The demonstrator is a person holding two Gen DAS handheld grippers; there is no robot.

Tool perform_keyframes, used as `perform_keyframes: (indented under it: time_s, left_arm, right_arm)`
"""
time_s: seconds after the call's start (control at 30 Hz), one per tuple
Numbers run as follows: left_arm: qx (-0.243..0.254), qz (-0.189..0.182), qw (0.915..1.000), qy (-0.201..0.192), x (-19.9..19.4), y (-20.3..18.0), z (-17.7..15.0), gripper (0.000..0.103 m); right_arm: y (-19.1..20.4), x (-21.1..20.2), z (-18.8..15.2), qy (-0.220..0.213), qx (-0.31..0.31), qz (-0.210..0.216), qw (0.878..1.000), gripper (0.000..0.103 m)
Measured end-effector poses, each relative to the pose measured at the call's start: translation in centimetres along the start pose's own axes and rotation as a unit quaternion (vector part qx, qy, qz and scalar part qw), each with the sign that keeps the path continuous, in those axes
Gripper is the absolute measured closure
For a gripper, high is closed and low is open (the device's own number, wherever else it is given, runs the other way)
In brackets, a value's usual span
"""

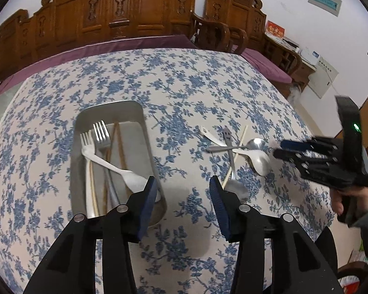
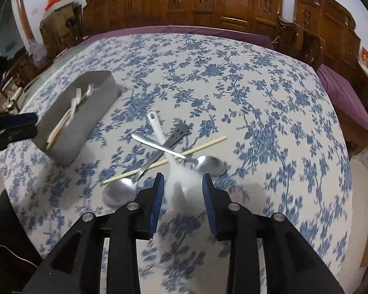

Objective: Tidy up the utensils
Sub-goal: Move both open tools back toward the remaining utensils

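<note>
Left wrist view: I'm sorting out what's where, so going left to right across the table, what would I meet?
Metal tray holding forks and chopsticks → the left gripper low in the frame, jaws apart → the crossed pile of spoons → the right gripper.

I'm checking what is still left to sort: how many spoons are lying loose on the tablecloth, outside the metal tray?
3: a white spoon, a slim metal spoon crossing it, and a larger metal spoon, all piled with one chopstick beside the tray. None seems hidden.
</note>
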State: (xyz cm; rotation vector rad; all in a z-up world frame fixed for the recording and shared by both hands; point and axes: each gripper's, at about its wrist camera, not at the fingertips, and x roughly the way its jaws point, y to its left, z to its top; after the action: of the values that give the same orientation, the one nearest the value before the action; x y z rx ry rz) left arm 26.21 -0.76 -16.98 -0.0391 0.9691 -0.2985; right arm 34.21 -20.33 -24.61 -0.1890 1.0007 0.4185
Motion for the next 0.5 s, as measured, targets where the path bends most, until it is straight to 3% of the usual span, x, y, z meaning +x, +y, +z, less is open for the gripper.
perform_keyframes:
  time_s: [0.13, 0.37, 0.5]
  left_arm:
    - [0.004, -0.002, 1.0000, 0.006, 0.6, -0.9, 0.0, 0.061]
    - [0.014, -0.002, 0.9998, 0.012, 1.1, -1.9, 0.1, 0.061]
    - [0.016, -0.001, 0.9998, 0.016, 1.4, -1.9, -0.1, 0.061]
  right_arm:
    - [-0.1, 2.1, 1.8, 0.015, -0.023, 0.013, 1.000, 0.068]
    - [0.5, 6.5, 3.4, 0.071, -0.076, 0.001, 0.995, 0.068]
    - [0.5, 7.3, 4.0, 0.082, -0.086, 0.002, 0.993, 0.068]
